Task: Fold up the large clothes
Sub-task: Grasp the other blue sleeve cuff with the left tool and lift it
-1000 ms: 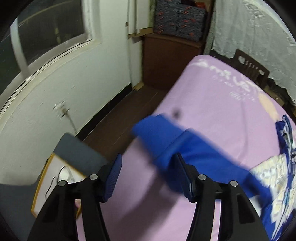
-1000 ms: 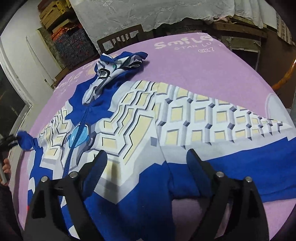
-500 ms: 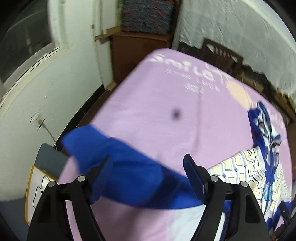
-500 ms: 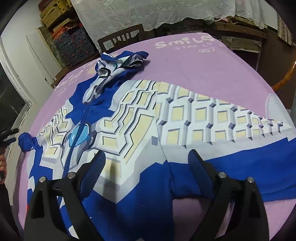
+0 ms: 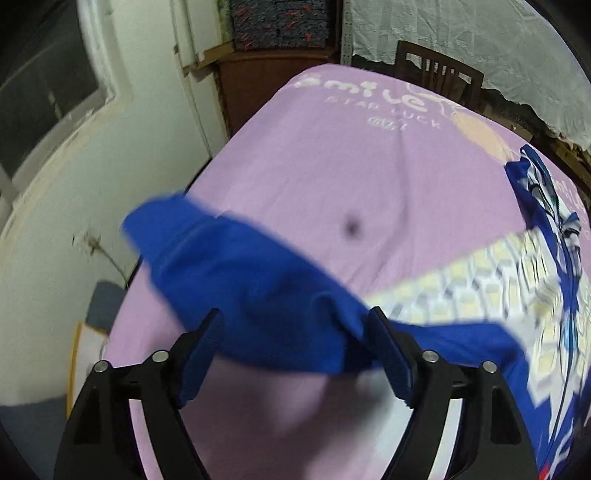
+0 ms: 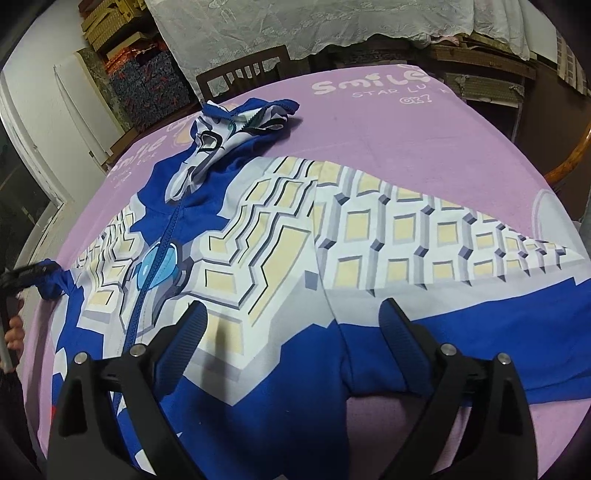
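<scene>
A large hooded zip garment [image 6: 280, 236], blue with a white and cream block print, lies spread front up on a purple bed sheet [image 6: 406, 140]. Its hood [image 6: 236, 125] is bunched at the far end. One blue sleeve [image 5: 229, 258] stretches out to the left over the sheet [image 5: 332, 166]. My left gripper [image 5: 293, 314] hangs over that sleeve with its jaws opening; the cloth passes between the fingers, and the pads do not press on it. The right wrist view shows that gripper [image 6: 26, 275] at the sleeve's end. My right gripper [image 6: 291, 306] stands open above the garment's lower front, holding nothing.
A wooden chair [image 6: 243, 70] stands behind the bed's far edge, under a white lace cloth [image 6: 332, 26]. A white wall with a window [image 5: 48, 92] and a brown cabinet [image 5: 258, 85] lie left of the bed. A hand [image 6: 14, 328] shows at the left edge.
The left gripper's jaws have widened, and it has swung right over the bed. The blue sleeve now lies across between its fingers. The right gripper has stayed put.
</scene>
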